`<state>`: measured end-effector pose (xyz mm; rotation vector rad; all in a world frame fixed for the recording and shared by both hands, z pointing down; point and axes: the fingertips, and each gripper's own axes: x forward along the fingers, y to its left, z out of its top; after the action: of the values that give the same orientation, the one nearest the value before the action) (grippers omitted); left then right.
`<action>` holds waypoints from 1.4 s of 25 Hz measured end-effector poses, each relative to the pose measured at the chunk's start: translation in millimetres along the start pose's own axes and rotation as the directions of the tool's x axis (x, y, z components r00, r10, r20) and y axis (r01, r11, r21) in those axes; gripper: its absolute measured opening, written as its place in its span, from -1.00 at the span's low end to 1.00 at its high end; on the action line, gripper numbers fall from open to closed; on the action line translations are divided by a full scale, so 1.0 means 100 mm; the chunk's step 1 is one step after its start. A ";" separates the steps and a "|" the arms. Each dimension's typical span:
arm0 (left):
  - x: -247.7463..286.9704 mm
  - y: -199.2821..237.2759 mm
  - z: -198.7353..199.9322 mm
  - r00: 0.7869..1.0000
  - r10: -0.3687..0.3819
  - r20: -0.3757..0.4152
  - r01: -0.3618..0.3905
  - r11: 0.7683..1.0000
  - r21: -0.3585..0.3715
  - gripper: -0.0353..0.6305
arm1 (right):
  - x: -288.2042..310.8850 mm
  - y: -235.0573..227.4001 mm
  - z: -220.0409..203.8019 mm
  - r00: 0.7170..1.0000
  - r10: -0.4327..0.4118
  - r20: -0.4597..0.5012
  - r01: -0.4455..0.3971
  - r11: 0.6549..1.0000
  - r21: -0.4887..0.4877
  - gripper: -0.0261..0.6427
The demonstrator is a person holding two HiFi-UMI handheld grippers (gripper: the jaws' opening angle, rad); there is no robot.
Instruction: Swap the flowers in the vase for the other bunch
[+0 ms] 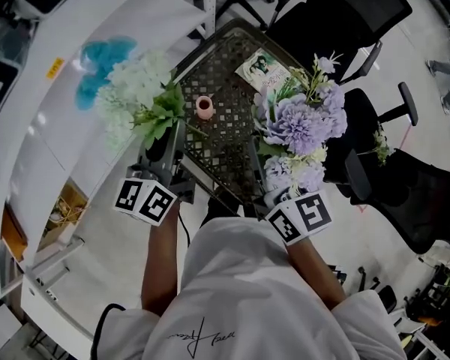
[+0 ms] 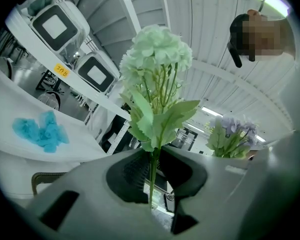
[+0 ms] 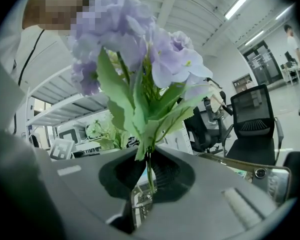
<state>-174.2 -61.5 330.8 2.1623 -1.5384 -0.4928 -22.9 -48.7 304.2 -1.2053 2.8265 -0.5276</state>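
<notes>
Left gripper [image 2: 152, 170]: clenched on the thin green stem of the white bunch [image 2: 157, 49], which stands upright above the jaws. Right gripper [image 3: 149, 178]: clenched likewise on the stem of the purple bunch [image 3: 135, 39].

I count two grippers, two bunches and one vase. The white bunch is held at the table's left edge and the purple bunch at its right edge, well apart.

I see the small pink vase [image 1: 204, 108] standing upright on the dark lattice table [image 1: 225, 137], between the two bunches and touching neither. One printed card [image 1: 262, 67] lies flat on the far part of the table, just beside the purple blooms.

Two black chairs [image 1: 345, 13] stand right of the table. One blue object [image 1: 105, 60] lies on the white surface [image 1: 52, 148] at the left, beyond the white bunch. In the head view, leaves and blooms cover both grippers' jaws.
</notes>
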 end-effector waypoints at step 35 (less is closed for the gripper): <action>0.35 0.26 -0.03 1.000 -0.001 0.010 0.000 0.990 0.140 -0.69 | -0.18 0.02 -0.32 0.996 -0.015 -0.089 0.016 1.000 0.006 -0.80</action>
<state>-182.2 -102.0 345.9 2.2674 -1.6220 -0.4078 -16.4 -24.7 331.8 -1.2335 2.8880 -0.6060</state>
